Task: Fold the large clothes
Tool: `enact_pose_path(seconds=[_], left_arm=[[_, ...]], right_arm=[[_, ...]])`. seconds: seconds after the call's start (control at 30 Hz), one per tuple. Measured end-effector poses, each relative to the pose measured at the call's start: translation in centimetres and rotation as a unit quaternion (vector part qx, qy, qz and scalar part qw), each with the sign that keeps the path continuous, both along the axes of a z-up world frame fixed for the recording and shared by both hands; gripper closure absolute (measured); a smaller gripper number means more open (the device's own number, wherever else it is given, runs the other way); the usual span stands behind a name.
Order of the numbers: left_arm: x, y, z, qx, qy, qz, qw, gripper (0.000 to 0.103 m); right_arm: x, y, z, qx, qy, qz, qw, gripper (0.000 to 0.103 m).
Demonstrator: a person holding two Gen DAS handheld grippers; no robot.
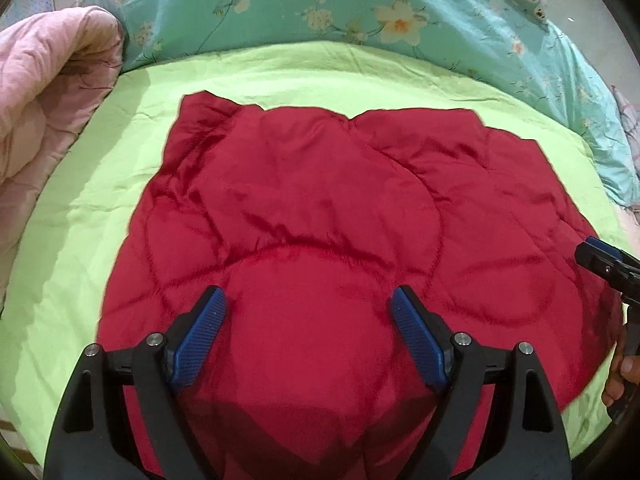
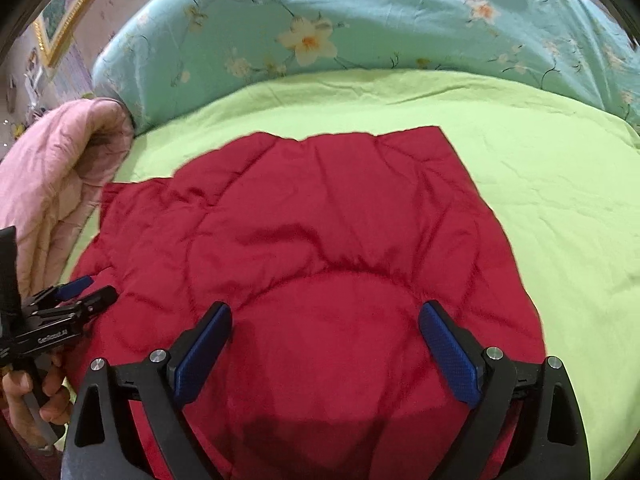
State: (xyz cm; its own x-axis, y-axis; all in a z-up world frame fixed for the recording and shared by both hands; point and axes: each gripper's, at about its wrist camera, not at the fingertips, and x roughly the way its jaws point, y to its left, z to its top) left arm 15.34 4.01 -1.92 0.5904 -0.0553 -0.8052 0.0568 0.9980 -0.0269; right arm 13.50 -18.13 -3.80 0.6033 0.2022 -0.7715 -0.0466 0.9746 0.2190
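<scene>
Two open grippers (image 1: 308,306) (image 2: 325,320) above red quilted garment (image 1: 320,200) on green sheet (image 1: 80,280).

Black tongs (image 1: 308,312) with ribbed blue pads (image 1: 416,340) (silver screws (image 1: 461,337) at the pivots)

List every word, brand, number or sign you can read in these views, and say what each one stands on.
"GenRobot.AI", as best it reads; small white print on the black body of the left gripper, seen in the right wrist view.
No other text is readable: the red quilted garment, green sheet and floral bedding show no lettering.
</scene>
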Motion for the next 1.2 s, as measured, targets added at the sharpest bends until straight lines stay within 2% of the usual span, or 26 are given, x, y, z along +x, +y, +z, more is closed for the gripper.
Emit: enact_pose_path(seconds=[0.17, 0.23, 0.3, 0.43, 0.53, 0.73, 0.87, 1.03, 1.2], left_arm=[[-4.1, 1.2, 1.2, -0.020, -0.017, -0.003, 0.9997, 0.017], [-5.8, 2.2, 0.9, -0.037, -0.014, 0.002, 0.9992, 0.017], [-6.6, 2.9, 0.2, -0.036, -0.005, 0.009, 0.9993, 0.017], [-7.1, 3.5, -1.3, -0.044, 0.008, 0.011, 0.9989, 0.017], [-7.0, 3.7, -1.9, -0.052, 0.009, 0.007, 0.9986, 0.016], [-7.1, 4.6, -3.2, -0.063, 0.008, 0.012, 0.9979, 0.007], [-7.1, 4.6, -3.4, -0.060, 0.003, 0.014, 0.9981, 0.003], [-7.4, 4.7, -2.9, -0.056, -0.001, 0.020, 0.9982, 0.004], [-9.0, 4.3, -1.5, -0.039, -0.017, 0.022, 0.9989, 0.005]], right_arm=[[-4.4, -0.5, 1.7, 0.011, -0.013, 0.008, 1.000, 0.008], [-5.5, -0.7, 1.9, 0.013, -0.011, 0.013, 1.000, 0.008], [-6.7, -0.7, 1.7, 0.008, -0.003, 0.022, 1.000, 0.008], [-7.5, 0.2, 0.0, -0.046, 0.027, 0.028, 0.998, 0.008], [-7.4, -0.3, -1.5, -0.030, 0.033, 0.023, 0.999, 0.008], [-7.3, -0.8, -2.9, -0.016, 0.025, 0.019, 0.999, 0.005], [-7.5, -0.7, -3.0, -0.015, 0.020, 0.018, 1.000, 0.004], [-8.1, -0.9, -2.7, -0.007, 0.016, 0.009, 1.000, 0.005], [-9.9, -1.1, -0.7, 0.001, -0.004, -0.003, 1.000, 0.005]])
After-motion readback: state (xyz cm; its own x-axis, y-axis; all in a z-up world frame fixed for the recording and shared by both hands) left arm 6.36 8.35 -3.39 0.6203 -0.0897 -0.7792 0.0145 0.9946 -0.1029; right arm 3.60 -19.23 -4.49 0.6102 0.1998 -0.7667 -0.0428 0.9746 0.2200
